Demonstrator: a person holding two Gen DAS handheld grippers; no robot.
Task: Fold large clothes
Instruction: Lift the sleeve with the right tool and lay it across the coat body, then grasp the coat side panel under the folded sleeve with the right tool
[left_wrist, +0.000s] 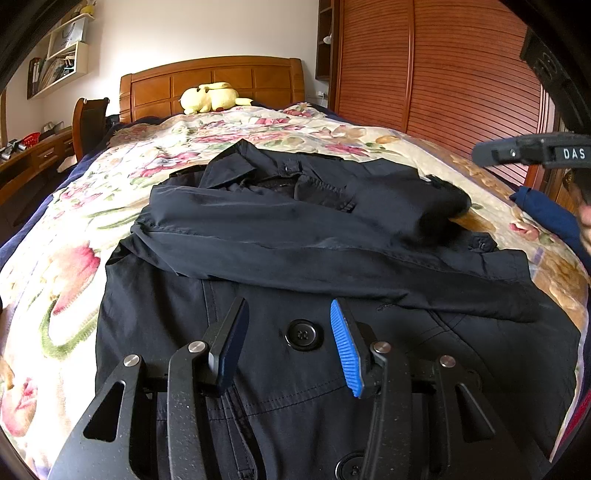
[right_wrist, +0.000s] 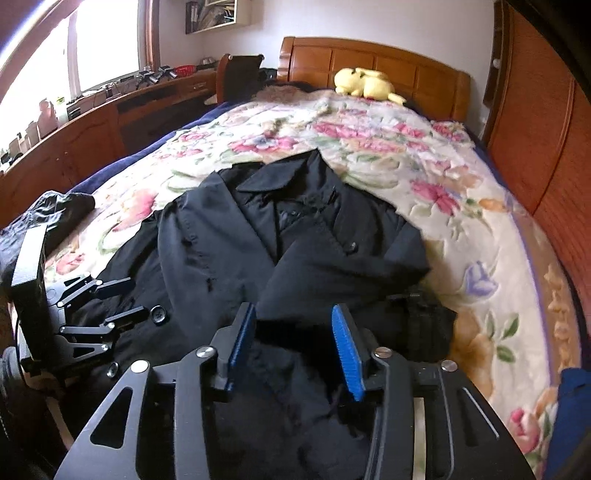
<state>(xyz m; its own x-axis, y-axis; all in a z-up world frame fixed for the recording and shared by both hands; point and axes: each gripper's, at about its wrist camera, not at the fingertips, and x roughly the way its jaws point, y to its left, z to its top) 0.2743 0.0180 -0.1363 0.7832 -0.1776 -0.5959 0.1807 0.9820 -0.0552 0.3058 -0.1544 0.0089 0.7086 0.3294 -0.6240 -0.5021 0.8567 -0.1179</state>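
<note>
**Black coat half folded on the bed**

The coat (left_wrist: 295, 236) lies across the flowered quilt (left_wrist: 66, 236), collar toward the headboard (left_wrist: 210, 85), one sleeve folded over its chest. The left gripper (left_wrist: 290, 339) hangs over the lower front, jaws parted with only a big button (left_wrist: 303, 334) showing between them, gripping nothing. The right gripper (right_wrist: 293, 343) sits over the near hem, jaws apart too, no cloth pinched. A yellow plush (right_wrist: 364, 85) rests by the headboard.
</note>
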